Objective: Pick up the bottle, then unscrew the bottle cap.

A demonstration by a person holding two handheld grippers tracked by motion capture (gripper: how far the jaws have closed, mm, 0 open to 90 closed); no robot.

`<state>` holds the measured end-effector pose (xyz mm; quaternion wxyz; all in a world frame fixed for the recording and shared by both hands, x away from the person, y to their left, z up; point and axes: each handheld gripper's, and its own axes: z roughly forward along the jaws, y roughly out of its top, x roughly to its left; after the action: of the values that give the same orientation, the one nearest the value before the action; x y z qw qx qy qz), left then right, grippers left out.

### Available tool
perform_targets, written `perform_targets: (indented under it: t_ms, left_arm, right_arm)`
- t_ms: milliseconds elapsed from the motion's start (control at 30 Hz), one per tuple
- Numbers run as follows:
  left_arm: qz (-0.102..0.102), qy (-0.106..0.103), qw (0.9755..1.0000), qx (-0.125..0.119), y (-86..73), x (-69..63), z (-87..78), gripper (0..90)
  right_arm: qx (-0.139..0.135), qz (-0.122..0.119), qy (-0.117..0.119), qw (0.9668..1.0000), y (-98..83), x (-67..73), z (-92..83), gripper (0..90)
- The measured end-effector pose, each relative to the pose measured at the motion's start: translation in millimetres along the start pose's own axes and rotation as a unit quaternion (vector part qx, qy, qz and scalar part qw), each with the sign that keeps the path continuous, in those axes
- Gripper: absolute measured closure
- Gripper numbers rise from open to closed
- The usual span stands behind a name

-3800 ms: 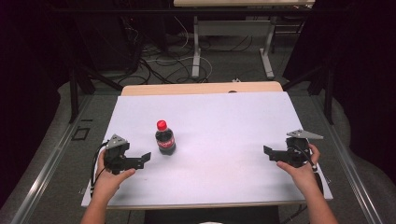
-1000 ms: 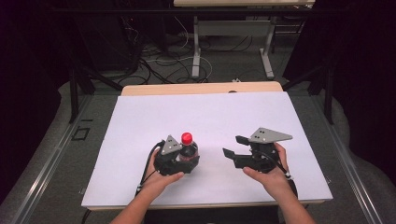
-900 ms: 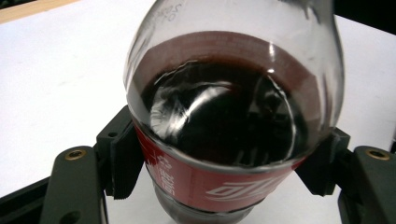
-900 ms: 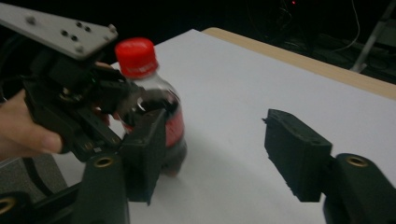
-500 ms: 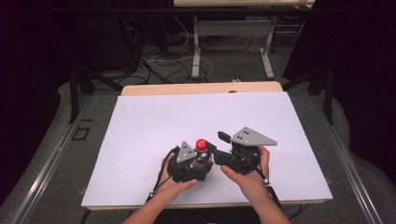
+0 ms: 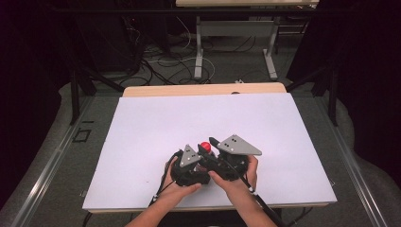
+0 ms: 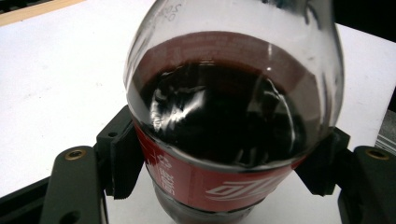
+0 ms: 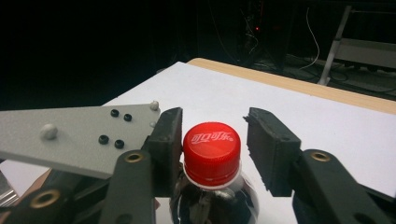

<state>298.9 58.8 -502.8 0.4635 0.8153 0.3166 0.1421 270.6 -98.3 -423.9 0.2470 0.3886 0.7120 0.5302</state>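
The left claw [image 7: 224, 172] was clenched on the cola bottle [image 7: 233, 121], its pads [image 7: 122, 158] pressed against the red label band on either side of the bottle body. In the high view the left claw [image 6: 195, 166] sat directly beside the bottle, on its left.

The right claw [image 8: 212, 144] straddled the red cap [image 8: 211, 151]. Its jaws had just been closing with the cap between them. One pad [image 8: 169, 135] lay against the cap; the other pad [image 8: 268, 144] stood just apart from it, so the cap was not yet clamped. In the high view the right claw [image 6: 213, 152] met the red cap [image 6: 204, 147] from the bottle's right, its grey three-cornered plate [image 6: 239, 145] uppermost.

The cola bottle stood upright on the white desk [image 6: 156, 127], dark liquid filling the body up to the shoulder. Relative to the bottle, the desk's near edge was close and its far wooden edge [image 6: 203, 89] was well apart. Both hands [image 6: 182, 189] gripped the claw bodies just behind the bottle, on the person's side.
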Motion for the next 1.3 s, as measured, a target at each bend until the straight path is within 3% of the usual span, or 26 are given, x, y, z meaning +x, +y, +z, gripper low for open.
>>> perform_targets:
  t_ms: [200,500,733,867,933,1033,1100,1133,1200,1300]
  left_arm:
    - [-0.002,-0.005,1.0000,-0.002,-0.9,-1.7,1.1,29.1]
    - [0.001,-0.012,0.9999,-0.002,-1.1,-1.3,-1.3,29.2]
    - [0.006,-0.016,0.9998,0.002,-1.2,-0.8,-4.0,29.3]
    - [0.009,-0.027,0.9996,0.006,-0.6,0.3,-8.4,29.3]
    - [0.012,-0.029,0.9995,-0.002,-0.4,0.7,-9.3,29.3]
    - [0.018,-0.050,0.9986,-0.001,0.2,2.4,-12.5,29.3]
    - [0.023,-0.058,0.9980,0.001,0.3,2.2,-14.3,29.3]
    - [0.025,-0.064,0.9976,0.000,0.2,1.7,-14.9,29.3]
    - [0.029,-0.061,0.9977,0.000,1.0,0.5,-16.0,29.3]
    - [0.028,-0.067,0.9973,-0.004,2.2,-0.2,-16.4,29.3]
  right_arm:
    - [0.001,0.003,-0.004,1.0000,-3.6,1.1,5.4,60.5]
    - [-0.009,-0.026,-0.014,0.9995,-5.5,6.6,4.3,61.7]
    - [-0.002,-0.034,0.018,0.9992,-3.2,-0.6,3.3,61.9]
    - [-0.005,-0.050,0.058,0.9970,-1.1,-7.4,3.4,61.9]
    - [-0.002,-0.045,0.077,0.9961,0.8,-11.8,2.6,61.9]
    - [0.004,-0.061,0.121,0.9907,5.0,-18.5,2.6,61.9]
    - [0.007,-0.083,0.162,0.9833,7.8,-24.7,3.2,61.9]
    - [0.011,-0.082,0.184,0.9795,9.3,-29.0,3.8,61.8]
    - [0.017,-0.098,0.228,0.9685,12.2,-38.6,5.5,61.8]
    - [0.012,-0.100,0.289,0.9520,14.6,-53.0,11.0,61.7]
